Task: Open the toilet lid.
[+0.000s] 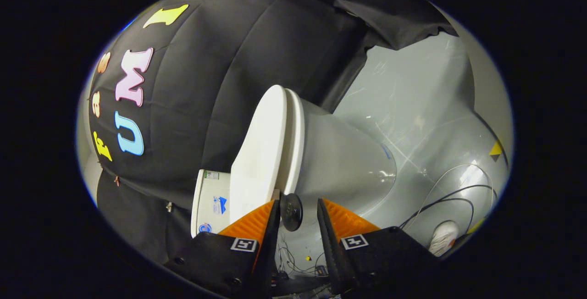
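The view is rolled sideways, so the white toilet lies tilted across it. Its lid rests flat against the seat, above the pale bowl. The tank stands behind the lid. A small black round knob sticks out at the lid's front edge. My gripper is open, and the knob sits in the gap between the fingers, close to the finger on the lid's side. The other finger stays apart from it.
The black cloth wall hangs behind the toilet. Beside the bowl on the shiny grey floor run thin cables, and a white shoe lies near them. More wires lie below the fingers.
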### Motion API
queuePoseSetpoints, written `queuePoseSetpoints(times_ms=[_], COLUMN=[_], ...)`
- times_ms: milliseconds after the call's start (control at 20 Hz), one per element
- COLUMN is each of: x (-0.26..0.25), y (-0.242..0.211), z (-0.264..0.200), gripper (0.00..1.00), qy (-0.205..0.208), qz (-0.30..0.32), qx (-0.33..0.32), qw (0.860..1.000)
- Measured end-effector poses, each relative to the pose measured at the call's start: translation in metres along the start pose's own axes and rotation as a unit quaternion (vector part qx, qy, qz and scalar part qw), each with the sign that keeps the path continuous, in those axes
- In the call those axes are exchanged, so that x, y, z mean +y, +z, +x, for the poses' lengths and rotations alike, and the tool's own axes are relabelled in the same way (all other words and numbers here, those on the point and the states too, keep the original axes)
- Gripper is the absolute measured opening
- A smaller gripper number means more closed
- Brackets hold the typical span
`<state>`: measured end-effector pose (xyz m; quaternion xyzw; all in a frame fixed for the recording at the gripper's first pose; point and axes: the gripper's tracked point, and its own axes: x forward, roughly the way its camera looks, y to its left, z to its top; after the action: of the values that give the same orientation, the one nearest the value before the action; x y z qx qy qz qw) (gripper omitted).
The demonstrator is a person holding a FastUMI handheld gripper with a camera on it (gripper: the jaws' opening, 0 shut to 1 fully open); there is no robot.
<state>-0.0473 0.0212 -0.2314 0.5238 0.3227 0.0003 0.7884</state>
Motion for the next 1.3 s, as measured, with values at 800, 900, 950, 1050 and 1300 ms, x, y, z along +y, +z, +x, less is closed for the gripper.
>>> queuePoseSetpoints(times_ms=[800, 900, 950, 1050, 1300], x=[0.007, 0.009, 0.01, 0.01, 0.017], y=[-0.01, -0.005, -0.005, -0.006, -0.004], z=[0.008, -0.002, 0.0, 0.004, 0.002], gripper=[0.14, 0.09, 0.05, 0.05, 0.05], qy=[0.036, 0.025, 0.026, 0.024, 0.011], qz=[0.044, 0.061, 0.061, 0.048, 0.026], qx=[0.018, 0.001, 0.007, 0.004, -0.002], qw=[0.998, 0.998, 0.998, 0.999, 1.0])
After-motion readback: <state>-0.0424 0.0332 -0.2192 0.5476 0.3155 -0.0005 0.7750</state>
